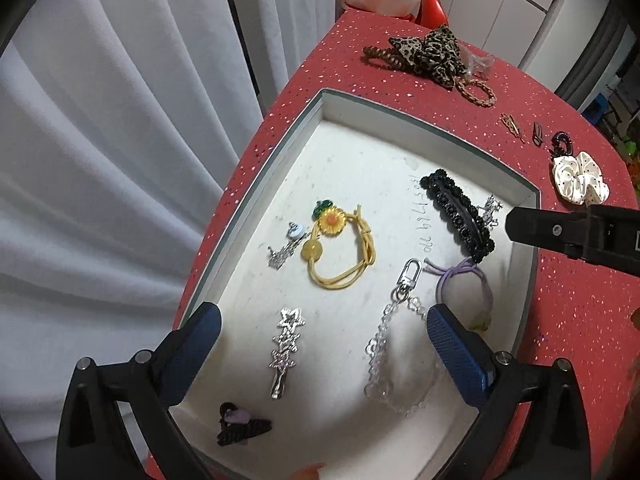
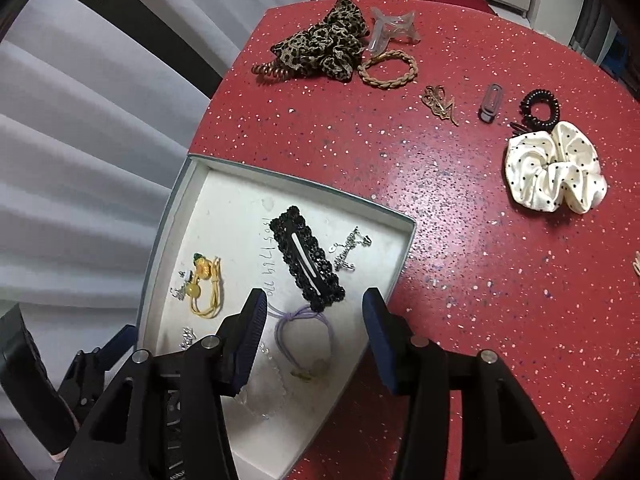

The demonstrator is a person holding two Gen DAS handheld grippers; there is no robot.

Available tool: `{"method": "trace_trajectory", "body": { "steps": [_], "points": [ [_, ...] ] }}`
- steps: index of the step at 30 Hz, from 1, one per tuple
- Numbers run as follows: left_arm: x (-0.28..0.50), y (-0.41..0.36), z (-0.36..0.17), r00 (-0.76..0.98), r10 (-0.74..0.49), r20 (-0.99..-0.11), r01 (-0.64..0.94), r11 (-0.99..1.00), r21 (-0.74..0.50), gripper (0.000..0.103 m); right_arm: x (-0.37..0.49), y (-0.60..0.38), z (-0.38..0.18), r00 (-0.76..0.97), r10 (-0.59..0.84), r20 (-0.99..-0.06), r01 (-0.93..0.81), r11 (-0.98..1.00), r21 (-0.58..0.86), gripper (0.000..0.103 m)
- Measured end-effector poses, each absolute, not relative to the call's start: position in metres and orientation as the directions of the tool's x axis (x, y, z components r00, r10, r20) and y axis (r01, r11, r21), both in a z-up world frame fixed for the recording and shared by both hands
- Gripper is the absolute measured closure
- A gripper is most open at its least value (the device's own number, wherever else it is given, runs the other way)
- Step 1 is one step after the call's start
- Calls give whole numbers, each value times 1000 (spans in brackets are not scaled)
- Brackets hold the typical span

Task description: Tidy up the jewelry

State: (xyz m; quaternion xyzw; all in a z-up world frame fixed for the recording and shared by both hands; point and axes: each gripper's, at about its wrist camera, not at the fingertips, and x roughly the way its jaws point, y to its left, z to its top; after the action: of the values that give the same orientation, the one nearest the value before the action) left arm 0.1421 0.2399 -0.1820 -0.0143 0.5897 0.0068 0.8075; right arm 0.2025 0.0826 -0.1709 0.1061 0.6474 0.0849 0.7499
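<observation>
Your left gripper [image 1: 324, 334] gapes empty over the box [image 1: 328, 100] (right gripper [image 2: 314, 308] half-spread, empty too), above a clear chain [image 1: 386, 344].

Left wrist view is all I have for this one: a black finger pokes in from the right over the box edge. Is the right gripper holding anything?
Observer: No. The right wrist view shows the right gripper open with nothing pinched; the purple hair tie lies in the white box below the gap between its fingers.
Operator: And the pale blur behind the leopard scrunchie, what is it?
Observer: A clear claw clip, lying on the red table right beside the leopard scrunchie.
</observation>
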Motion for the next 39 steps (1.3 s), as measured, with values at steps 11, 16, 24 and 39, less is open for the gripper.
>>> {"method": "trace_trajectory", "body": {
  "steps": [11, 16, 24, 39],
  "points": [
    [131, 247, -170, 308, 3, -951, -33, 999, -8, 0, 194, 85, -163, 154, 218, -964, -27, 976, 217, 31],
    [119, 250, -152, 346, 27, -938, -34, 999, 16, 0, 176, 87, -148, 179, 191, -965, -52, 981, 184, 20],
    [99, 254, -130, 362, 35, -931, -55, 998, 16, 0, 143, 82, -128, 243, 128, -962, -42, 992, 121, 9],
    [65, 262, -99, 389, 61, -919, -114, 993, 18, 0, 103, 76, -81, 366, 49, -929, -58, 998, 29, 9]
  ]
}}
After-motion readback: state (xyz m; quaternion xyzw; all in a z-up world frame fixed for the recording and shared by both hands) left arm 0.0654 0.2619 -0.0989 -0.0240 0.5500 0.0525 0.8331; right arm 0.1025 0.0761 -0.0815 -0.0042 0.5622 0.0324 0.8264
